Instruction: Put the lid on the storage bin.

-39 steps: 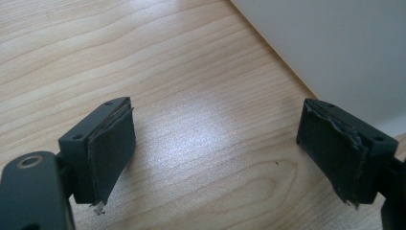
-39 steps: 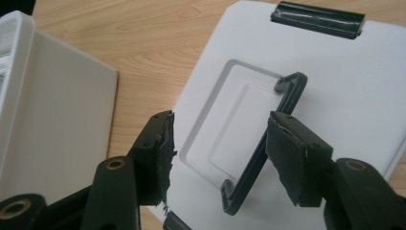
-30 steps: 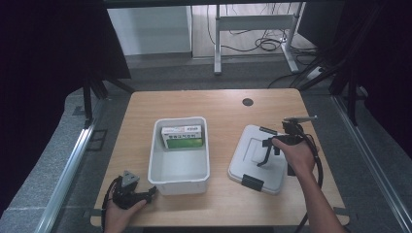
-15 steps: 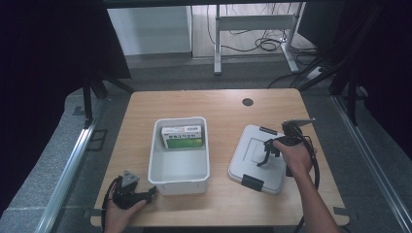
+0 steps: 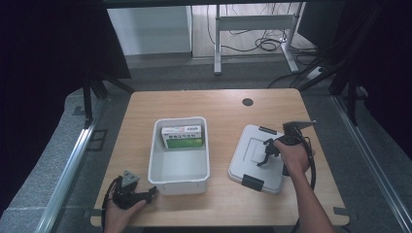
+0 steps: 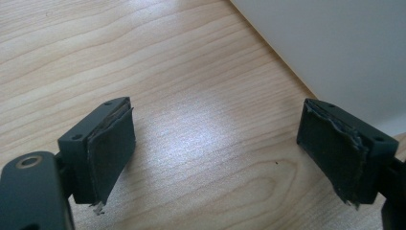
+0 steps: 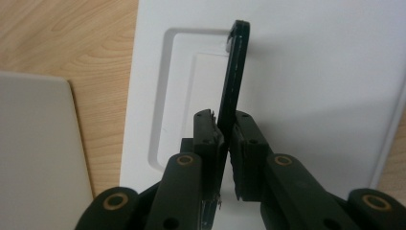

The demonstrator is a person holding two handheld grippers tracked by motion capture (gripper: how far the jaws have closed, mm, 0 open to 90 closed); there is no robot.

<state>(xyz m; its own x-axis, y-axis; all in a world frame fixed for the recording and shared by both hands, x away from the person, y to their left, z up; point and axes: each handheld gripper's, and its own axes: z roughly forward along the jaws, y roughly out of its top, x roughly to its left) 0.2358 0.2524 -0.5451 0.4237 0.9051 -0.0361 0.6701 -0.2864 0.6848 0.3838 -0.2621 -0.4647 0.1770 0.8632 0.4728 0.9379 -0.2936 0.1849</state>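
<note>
At a pale wooden desk [image 5: 218,104], the right claw [image 7: 227,132] pinches the raised black handle [image 7: 234,72] of a flat white plastic lid [image 5: 257,158], its jaws pressed onto the thin bar from both sides. The lid lies flat on the desk just right of the open white plastic bin [image 5: 180,170], latches undone, seemingly so it can be lifted by the handle and carried over to the bin. A green-and-white carton [image 5: 182,137] lies inside the bin against its far wall. The left claw [image 6: 215,153] rests spread on the desk beside the bin's near left corner, holding nothing. Against the frame a second earlier, the right claw's jaws have just been closing on the handle; lid, bin and carton lie unmoved.
</note>
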